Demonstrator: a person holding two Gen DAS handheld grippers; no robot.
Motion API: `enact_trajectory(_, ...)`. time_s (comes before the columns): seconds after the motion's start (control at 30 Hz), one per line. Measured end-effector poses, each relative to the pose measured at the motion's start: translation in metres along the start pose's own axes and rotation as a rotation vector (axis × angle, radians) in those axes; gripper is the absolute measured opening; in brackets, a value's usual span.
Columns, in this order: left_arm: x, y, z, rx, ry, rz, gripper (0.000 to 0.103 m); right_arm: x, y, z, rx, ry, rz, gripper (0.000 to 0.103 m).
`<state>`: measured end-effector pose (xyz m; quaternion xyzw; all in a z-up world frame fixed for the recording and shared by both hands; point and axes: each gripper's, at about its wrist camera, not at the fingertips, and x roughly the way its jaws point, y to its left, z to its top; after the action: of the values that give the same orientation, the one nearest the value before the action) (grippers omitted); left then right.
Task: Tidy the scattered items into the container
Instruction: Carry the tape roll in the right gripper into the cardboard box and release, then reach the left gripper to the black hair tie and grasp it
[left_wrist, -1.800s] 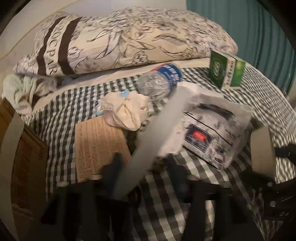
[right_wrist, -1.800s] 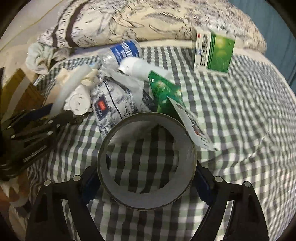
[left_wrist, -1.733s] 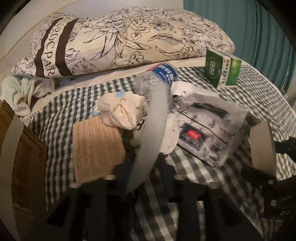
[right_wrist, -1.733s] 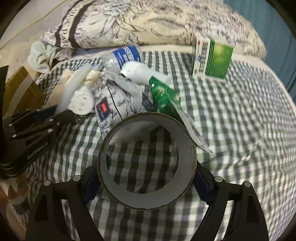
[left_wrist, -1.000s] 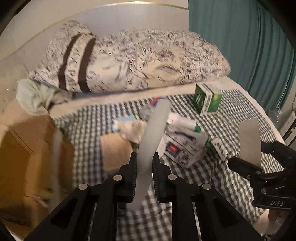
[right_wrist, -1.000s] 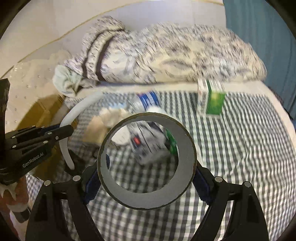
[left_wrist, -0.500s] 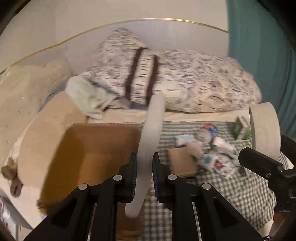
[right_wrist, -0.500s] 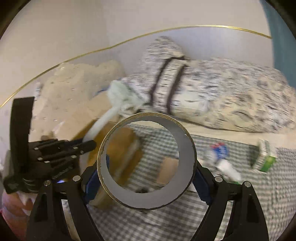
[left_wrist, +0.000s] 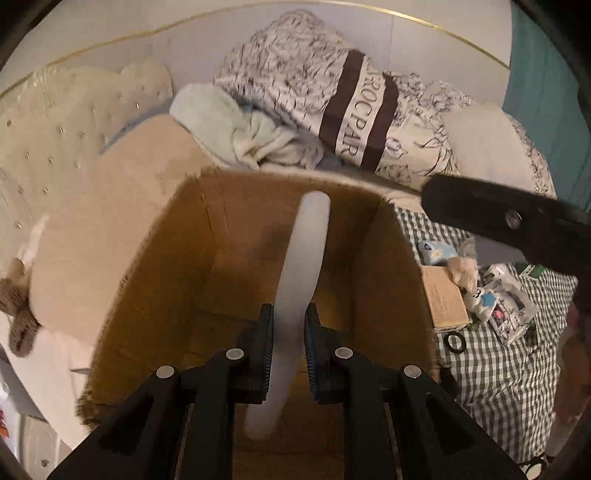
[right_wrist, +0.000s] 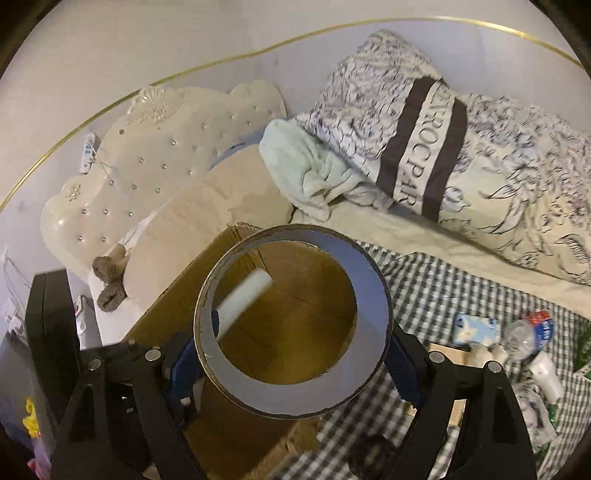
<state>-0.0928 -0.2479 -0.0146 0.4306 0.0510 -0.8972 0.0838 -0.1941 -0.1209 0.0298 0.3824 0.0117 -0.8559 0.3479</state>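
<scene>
Left tongs (left_wrist: 289, 325) clamp a white band (left_wrist: 301, 266), right tongs (right_wrist: 295, 354) a tape roll (right_wrist: 295, 398), over the open box (left_wrist: 402, 258).

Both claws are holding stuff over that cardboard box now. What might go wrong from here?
The left gripper and right gripper crowd the same cardboard box, so they might bump. The long white curved band may catch the rim. The tape roll hangs near the box's edge and could fall onto the checked sheet.

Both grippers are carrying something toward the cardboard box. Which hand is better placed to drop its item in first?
Left, probably. The left gripper holds the white band with its end already over the open cardboard box. The right gripper grips the tape roll nearer the box's edge, partly over the checked bedsheet.
</scene>
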Motion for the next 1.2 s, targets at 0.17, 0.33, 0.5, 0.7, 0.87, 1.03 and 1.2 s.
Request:
enact_trajectory(0.17,0.018,0.003,-0.001,0.007,0.023,0.033,0.091,0.033,-0.01,0.007,0.068,0.022,0.042,0.088)
enact_trajectory(0.33,0.009,-0.003,0.002,0.031,-0.023,0.022,0.095,0.033,-0.025,0.009,0.124,-0.018,0.032,0.092)
enact_trajectory(0.5,-0.001,-0.02,0.003,0.065,-0.047,0.025,0.095,-0.001,-0.036,0.007,0.08,-0.112,-0.02,0.092)
enact_trajectory(0.7,-0.023,-0.059,0.009,0.079,-0.076,-0.015,0.095,-0.082,-0.069,-0.013,0.033,-0.252,-0.176,0.092)
enact_trajectory(0.87,-0.045,-0.114,0.011,0.085,-0.112,-0.1,0.101,-0.152,-0.117,-0.043,0.055,-0.293,-0.307,0.092)
enact_trajectory(1.03,-0.038,-0.18,-0.003,0.117,-0.107,-0.184,0.101,-0.192,-0.172,-0.086,0.108,-0.255,-0.441,0.092)
enact_trajectory(1.2,-0.003,-0.225,-0.031,0.165,-0.042,-0.152,0.101,-0.197,-0.223,-0.136,0.213,-0.177,-0.495,0.092)
